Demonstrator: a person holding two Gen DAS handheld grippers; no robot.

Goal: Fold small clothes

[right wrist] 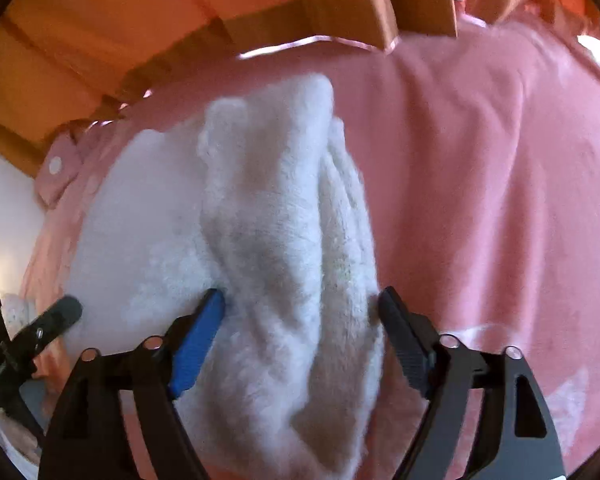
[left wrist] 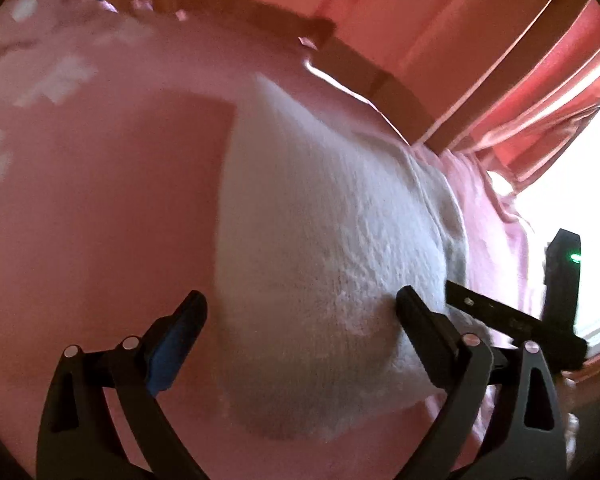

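Observation:
A small white fuzzy knit garment (left wrist: 320, 240) lies on a pink sheet (left wrist: 100, 220). In the left wrist view it lies flat, and my left gripper (left wrist: 300, 304) is open just above its near end, fingers apart on either side. In the right wrist view the garment (right wrist: 284, 240) is bunched into a raised fold. My right gripper (right wrist: 300, 300) is open, its fingers straddling that fold. The blue pad (right wrist: 196, 344) touches the fabric's left side. The other gripper shows at the right edge of the left view (left wrist: 512, 320) and the left edge of the right view (right wrist: 52, 320).
A wooden bed frame (right wrist: 300, 20) runs along the far edge of the sheet. Red curtains (left wrist: 540, 100) and a bright window (left wrist: 580, 200) are at the right. A pink buttoned cloth (right wrist: 60, 168) lies at the sheet's left edge.

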